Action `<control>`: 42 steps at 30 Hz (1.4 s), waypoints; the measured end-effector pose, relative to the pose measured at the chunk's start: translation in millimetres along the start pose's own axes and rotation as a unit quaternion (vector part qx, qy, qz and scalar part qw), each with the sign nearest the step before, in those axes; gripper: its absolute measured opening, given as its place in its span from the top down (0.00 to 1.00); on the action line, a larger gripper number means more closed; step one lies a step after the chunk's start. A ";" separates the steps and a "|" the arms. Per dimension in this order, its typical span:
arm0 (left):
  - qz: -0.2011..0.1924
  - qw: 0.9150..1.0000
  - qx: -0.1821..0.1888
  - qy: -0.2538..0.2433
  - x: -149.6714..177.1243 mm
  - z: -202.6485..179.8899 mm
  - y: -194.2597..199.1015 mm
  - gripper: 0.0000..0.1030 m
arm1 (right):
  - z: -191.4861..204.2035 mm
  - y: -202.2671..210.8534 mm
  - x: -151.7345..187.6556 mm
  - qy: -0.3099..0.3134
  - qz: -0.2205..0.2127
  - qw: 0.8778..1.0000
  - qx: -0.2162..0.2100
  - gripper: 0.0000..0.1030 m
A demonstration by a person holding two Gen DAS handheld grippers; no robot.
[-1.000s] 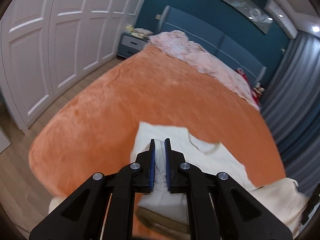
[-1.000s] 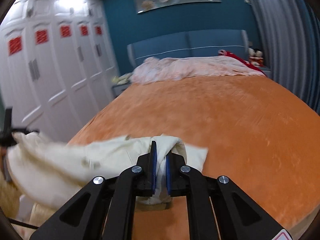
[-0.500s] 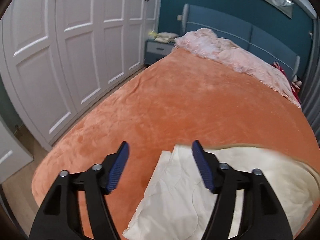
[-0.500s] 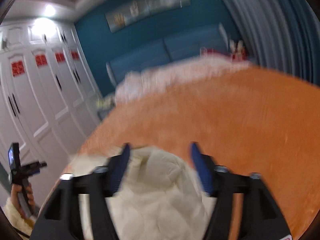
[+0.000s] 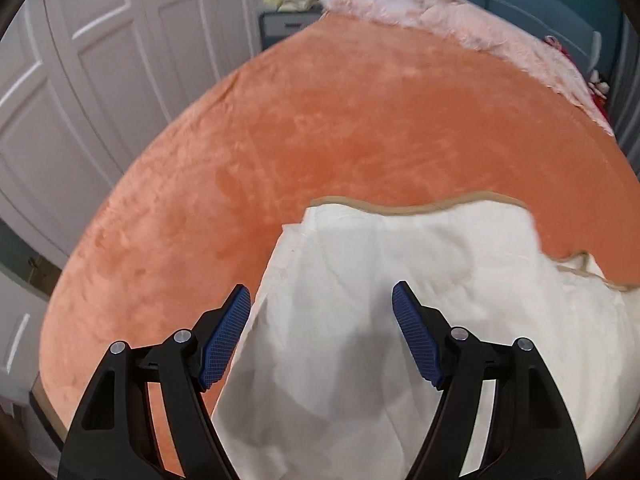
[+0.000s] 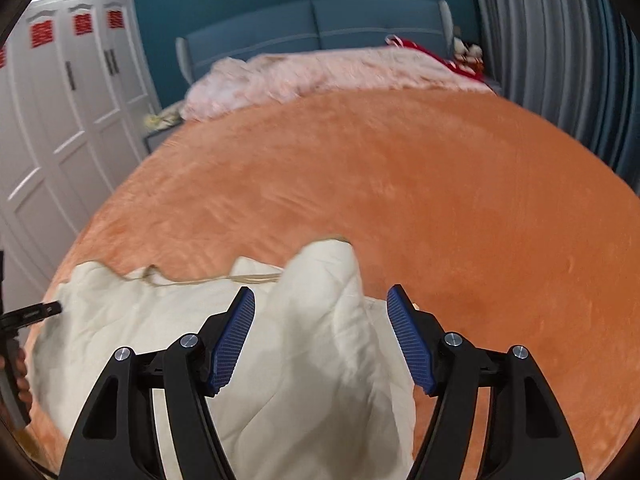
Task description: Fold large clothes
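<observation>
A large cream garment [image 5: 400, 300] with a tan trimmed edge lies spread on the orange bed cover [image 5: 320, 128] near the foot of the bed. My left gripper [image 5: 322, 308] is open and empty, held just above the garment's left part. The same garment [image 6: 192, 320] shows in the right wrist view, with a raised fold [image 6: 324, 272] at its right end. My right gripper [image 6: 320, 312] is open and empty above that fold. The left gripper's tip [image 6: 36, 314] shows at the left edge of the right wrist view.
A crumpled pink blanket [image 6: 320, 72] lies at the head of the bed against the blue headboard [image 6: 320, 28]. White wardrobe doors [image 5: 100, 60] run along the left side. A nightstand [image 5: 284, 24] stands by the headboard. Grey curtains [image 6: 552, 60] hang on the right.
Both grippers were shut on the cream garment a second ago; both have opened and let it go. The garment now lies spread on the bed cover.
</observation>
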State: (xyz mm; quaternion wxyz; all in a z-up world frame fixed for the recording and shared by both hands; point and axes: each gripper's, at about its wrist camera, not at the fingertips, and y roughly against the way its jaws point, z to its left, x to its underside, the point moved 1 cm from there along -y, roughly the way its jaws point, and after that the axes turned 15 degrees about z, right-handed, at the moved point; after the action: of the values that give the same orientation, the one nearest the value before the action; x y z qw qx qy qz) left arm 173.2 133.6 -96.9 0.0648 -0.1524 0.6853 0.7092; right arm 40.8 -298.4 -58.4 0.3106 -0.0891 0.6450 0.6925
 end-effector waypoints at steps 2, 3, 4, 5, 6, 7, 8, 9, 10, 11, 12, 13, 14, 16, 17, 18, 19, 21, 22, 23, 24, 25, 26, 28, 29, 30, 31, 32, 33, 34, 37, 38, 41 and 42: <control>0.011 1.000 0.013 0.021 -7.5 7.3 -11.9 0.31 | -0.6 -17.5 -1.0 -0.009 0.022 1.000 -0.002 0.40; 0.018 0.999 0.021 0.032 -10.6 10.4 -17.6 0.30 | -0.4 -26.3 -2.5 -0.010 0.031 0.999 -0.005 0.48; 0.023 0.999 0.025 0.036 -11.9 11.1 -22.3 0.30 | 1.9 -36.7 -3.4 -0.007 0.045 0.999 -0.012 0.69; 0.028 0.998 0.026 0.040 -14.6 11.4 -29.4 0.30 | 3.3 -42.0 -4.8 -0.006 0.056 0.998 -0.013 0.87; 0.030 0.998 0.024 0.040 -15.7 9.6 -33.0 0.32 | 4.7 -45.4 -5.1 -0.005 0.057 0.998 -0.012 0.90; 0.031 0.999 0.020 0.037 -16.6 7.2 -35.8 0.33 | 5.7 -42.4 -5.9 -0.006 0.042 0.999 -0.010 0.91; 0.027 0.999 0.013 0.033 -17.7 4.1 -38.5 0.34 | 4.9 -37.4 -6.2 -0.010 0.025 1.000 -0.003 0.91; 0.024 0.999 0.008 0.031 -18.7 1.6 -39.5 0.33 | 3.0 -33.4 -5.0 -0.017 0.016 1.000 0.003 0.92; 0.022 0.999 0.004 0.030 -19.6 0.0 -41.5 0.33 | 0.8 -32.5 -4.9 -0.026 0.009 1.000 0.006 0.92; 0.020 0.999 0.000 0.029 -19.3 -1.6 -46.4 0.33 | -4.1 -40.0 -4.4 -0.037 0.014 0.999 0.012 0.92; 0.021 0.999 -0.002 0.029 -20.4 -1.2 -51.4 0.33 | -7.8 -48.9 -3.0 -0.043 0.027 0.999 0.018 0.92; 0.020 0.999 -0.006 0.028 -19.6 -2.2 -57.0 0.33 | -10.7 -57.3 -0.3 -0.046 0.040 0.998 0.022 0.92; 0.019 0.999 -0.009 0.027 -19.2 -3.1 -59.8 0.33 | -12.9 -67.0 3.8 -0.047 0.052 0.997 0.027 0.92; 0.012 0.999 -0.015 0.026 -17.2 -5.2 -66.4 0.32 | -13.7 -76.3 8.9 -0.043 0.059 0.997 0.036 0.92; 0.008 0.999 -0.018 0.025 -16.8 -6.2 -68.5 0.32 | -12.5 -80.5 10.7 -0.040 0.062 0.997 0.040 0.92; 0.006 0.999 -0.020 0.025 -16.7 -6.7 -70.2 0.31 | -12.0 -83.5 11.6 -0.037 0.063 0.996 0.044 0.92; 0.005 0.999 -0.020 0.026 -16.6 -6.5 -72.3 0.30 | -11.2 -87.4 12.9 -0.035 0.065 0.996 0.048 0.92; 0.002 0.999 -0.019 0.031 -16.4 -5.8 -76.3 0.28 | -12.2 -92.4 13.8 -0.034 0.067 0.996 0.049 0.92; 0.002 0.999 -0.019 0.033 -16.7 -5.2 -78.1 0.27 | -12.6 -95.1 14.8 -0.035 0.067 0.996 0.049 0.92; 0.000 0.999 -0.019 0.035 -17.2 -5.0 -79.5 0.26 | -11.0 -97.5 13.3 -0.034 0.067 0.996 0.051 0.92; -0.001 0.999 -0.019 0.037 -17.2 -5.0 -81.1 0.25 | -10.5 -99.0 13.9 -0.033 0.066 0.996 0.053 0.92; -0.003 0.999 -0.021 0.037 -17.0 -5.6 -81.9 0.24 | -10.3 -100.1 14.4 -0.032 0.064 0.996 0.054 0.92; -0.005 0.999 -0.024 0.036 -16.8 -6.3 -83.2 0.24 | -10.5 -100.5 16.3 -0.032 0.062 0.996 0.054 0.92; -0.007 0.999 -0.027 0.036 -16.6 -7.6 -84.8 0.22 | -10.8 -101.4 17.4 -0.033 0.057 0.996 0.052 0.91; -0.008 0.999 -0.029 0.036 -16.4 -8.0 -85.4 0.22 | -10.8 -101.6 18.3 -0.034 0.055 0.997 0.053 0.91; -0.008 0.999 -0.033 0.036 -16.7 -8.5 -85.8 0.21 | -10.6 -100.9 18.3 -0.034 0.053 0.997 0.053 0.90; -0.008 0.999 -0.035 0.036 -17.0 -8.8 -85.9 0.20 | -9.8 -99.7 18.1 -0.034 0.052 0.997 0.053 0.89; -0.007 0.999 -0.038 0.037 -17.3 -8.7 -85.5 0.19 | -9.7 -97.7 17.5 -0.035 0.051 0.997 0.053 0.88; -0.004 0.999 -0.038 0.037 -18.2 -8.1 -83.4 0.19 | -9.8 -93.5 16.5 -0.035 0.050 0.997 0.053 0.87; -0.002 0.999 -0.040 0.035 -19.0 -7.4 -79.4 0.19 | -10.0 -83.5 14.1 -0.038 0.046 0.997 0.056 0.85; -0.015 0.998 -0.050 0.021 -13.7 -8.6 -42.7 0.27 | -7.1 -29.3 16.4 -0.052 -0.025 0.997 0.054 0.77; -0.026 0.999 -0.042 0.017 -8.7 -10.8 -24.0 0.27 | -3.6 -11.4 18.4 -0.051 -0.049 0.996 0.057 0.71; -0.059 0.998 0.000 0.004 7.4 -28.6 24.5 0.27 | 21.7 25.8 23.2 -0.025 -0.084 0.996 0.029 0.70; -0.067 0.998 0.016 -0.008 12.7 -41.2 35.6 0.27 | 34.7 25.5 23.0 -0.012 -0.071 0.997 0.008 0.70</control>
State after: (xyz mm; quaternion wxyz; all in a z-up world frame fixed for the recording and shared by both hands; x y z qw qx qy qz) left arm 155.8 89.3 -67.5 0.1195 -0.1911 0.6845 0.6933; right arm 18.4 -257.6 -43.7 0.3675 -0.1237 0.6390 0.6643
